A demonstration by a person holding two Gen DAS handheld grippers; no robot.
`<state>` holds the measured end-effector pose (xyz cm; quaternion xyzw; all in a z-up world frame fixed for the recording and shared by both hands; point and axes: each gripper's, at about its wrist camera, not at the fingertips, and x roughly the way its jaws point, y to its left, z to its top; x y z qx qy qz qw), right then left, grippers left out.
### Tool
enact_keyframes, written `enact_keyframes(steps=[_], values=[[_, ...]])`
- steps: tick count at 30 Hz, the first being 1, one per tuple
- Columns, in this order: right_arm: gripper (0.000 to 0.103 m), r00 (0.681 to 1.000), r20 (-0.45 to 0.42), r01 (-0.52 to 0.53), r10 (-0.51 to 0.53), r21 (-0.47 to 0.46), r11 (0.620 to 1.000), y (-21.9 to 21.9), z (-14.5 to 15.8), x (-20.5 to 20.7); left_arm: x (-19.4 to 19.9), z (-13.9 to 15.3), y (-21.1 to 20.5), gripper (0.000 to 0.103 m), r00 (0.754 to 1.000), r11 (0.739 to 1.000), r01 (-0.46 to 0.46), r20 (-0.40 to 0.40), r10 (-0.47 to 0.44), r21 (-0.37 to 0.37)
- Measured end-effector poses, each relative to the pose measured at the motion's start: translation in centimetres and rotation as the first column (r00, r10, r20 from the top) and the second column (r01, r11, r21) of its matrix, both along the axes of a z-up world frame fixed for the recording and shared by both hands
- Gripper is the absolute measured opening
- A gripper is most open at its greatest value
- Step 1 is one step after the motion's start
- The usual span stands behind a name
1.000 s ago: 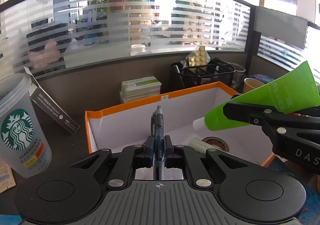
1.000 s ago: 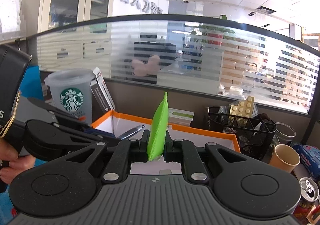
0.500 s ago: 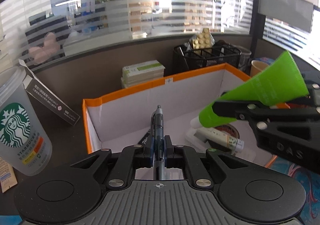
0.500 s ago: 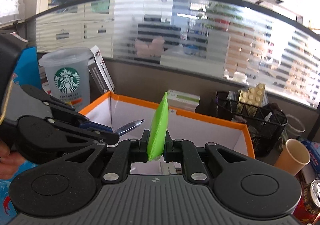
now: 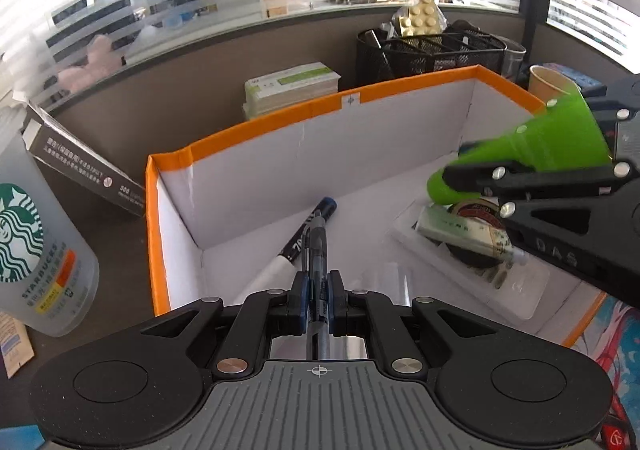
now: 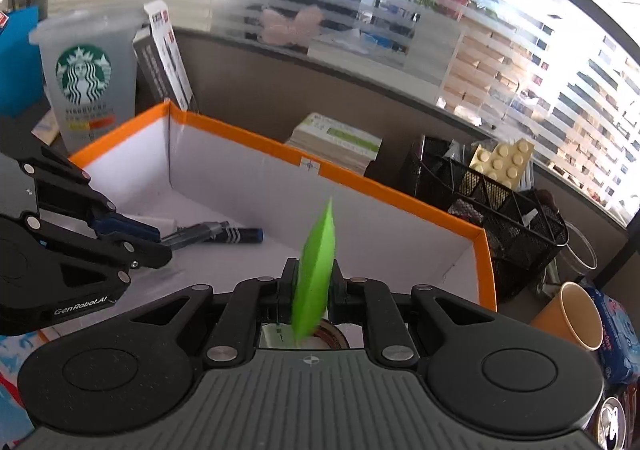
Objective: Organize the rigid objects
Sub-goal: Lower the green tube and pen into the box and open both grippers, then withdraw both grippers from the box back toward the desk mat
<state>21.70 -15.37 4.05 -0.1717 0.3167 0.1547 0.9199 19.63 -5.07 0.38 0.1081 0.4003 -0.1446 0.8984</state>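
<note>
Orange-rimmed box (image 5: 256, 125), white inside, sits on the desk with both grippers over it. Left gripper (image 5: 317, 300): jaws clamped on a dark pen (image 5: 318, 246), tip pointing down into the box, above a marker (image 5: 298, 240) lying on the box floor. Right gripper (image 6: 314, 286): jaws clamped on a green tube (image 6: 316, 262), held edge-on over the box's right part, above a clear tray (image 5: 460, 270) holding a white tube (image 5: 464, 230). Starbucks cup (image 5: 28, 250) stands outside the box, left.

Dark desk (image 5: 120, 250) (orange-rimmed box (image 5: 280, 121) atop)
</note>
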Motion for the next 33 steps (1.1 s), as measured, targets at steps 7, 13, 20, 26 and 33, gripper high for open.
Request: enact_keyframes(steps=[7,13,20,26,33], values=[[0.012,0.999,-0.032,-0.007,0.006,-0.036,0.999,0.4,-1.1,-0.1,0.0,0.1,-0.3,0.016,1.0,0.999,-0.001,0.007,0.0,0.044],[0.013,0.999,-0.043,0.01,-0.011,-0.025,1.0,-0.5,-1.6,-0.4,-0.4,0.4,-0.1,0.024,1.0,1.0,0.002,0.011,-0.002,0.03],[0.018,0.999,-0.001,0.037,-0.037,0.05,0.998,-2.4,0.0,-2.3,-3.0,2.2,-0.6,0.063,0.995,1.0,0.014,0.102,-0.016,0.019],[0.021,0.996,0.067,0.049,-0.054,0.07,0.996,-3.0,2.0,-5.0,-6.1,5.0,-1.5,0.067,0.982,0.999,0.05,0.18,-0.052,0.013],[0.037,0.972,0.212,0.07,-0.103,0.162,0.984,-4.1,3.9,-12.8,-13.0,5.6,-0.4,0.086,0.957,0.996,0.081,0.282,-0.068,-0.036]])
